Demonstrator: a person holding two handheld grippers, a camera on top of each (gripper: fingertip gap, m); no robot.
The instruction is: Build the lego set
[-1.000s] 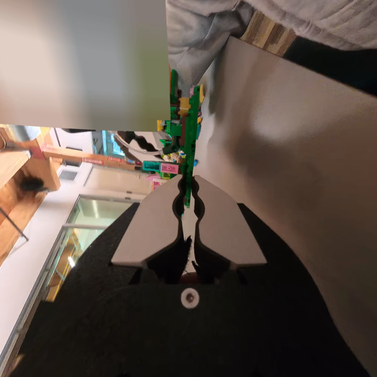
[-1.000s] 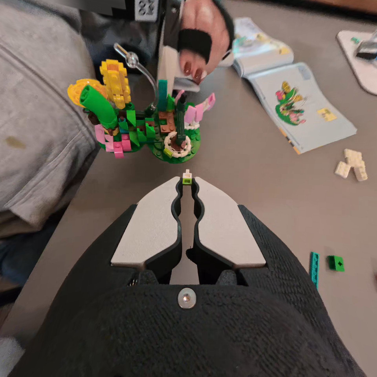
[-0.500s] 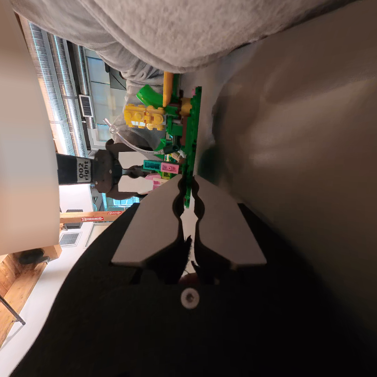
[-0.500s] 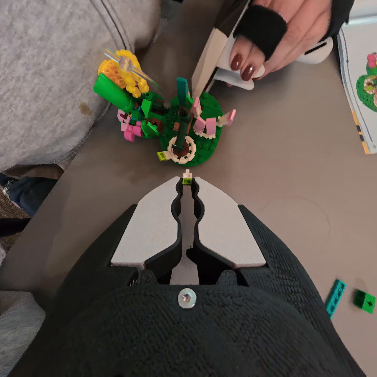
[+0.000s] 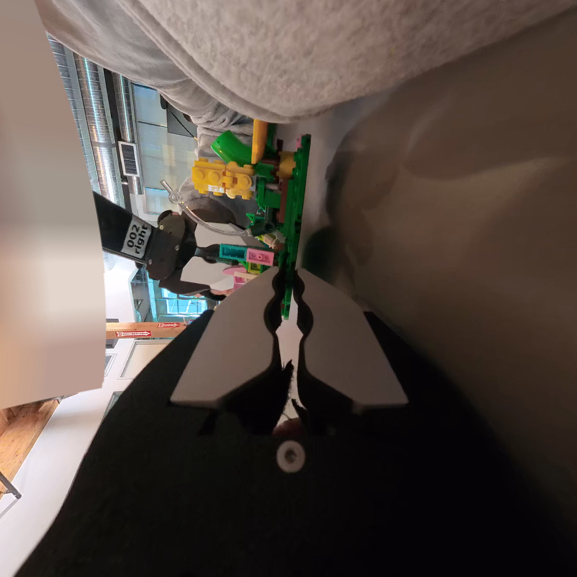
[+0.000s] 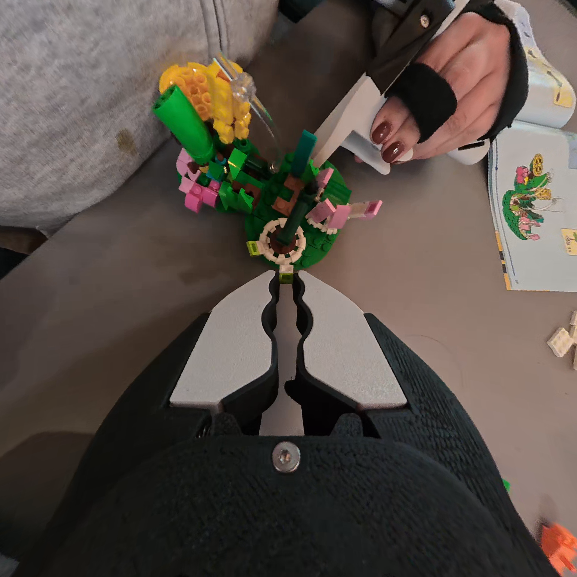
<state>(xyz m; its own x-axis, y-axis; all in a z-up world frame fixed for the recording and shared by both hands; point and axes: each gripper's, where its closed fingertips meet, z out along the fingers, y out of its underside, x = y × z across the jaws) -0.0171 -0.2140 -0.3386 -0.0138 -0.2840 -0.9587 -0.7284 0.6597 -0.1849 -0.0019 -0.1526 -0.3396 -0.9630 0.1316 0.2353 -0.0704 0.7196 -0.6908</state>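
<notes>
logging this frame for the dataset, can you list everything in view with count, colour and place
lego model: one, green base with yellow, pink, teal and brown parts, on the table ahead of the right gripper
small piece: one, lime green with a white tip, between the right gripper's fingertips, at the model's near edge
instruction booklet: one, pale blue, open, on the table at right
white bricks: a small cluster, at the right edge
orange piece: one, blurred, lower right corner
table: one, grey-brown
grey sweatshirt: one, upper left
left gripper: one, grey fingers, shut on the model's green base
right gripper: one, grey fingers, shut on the small piece
hand: one, holding the left gripper
</notes>
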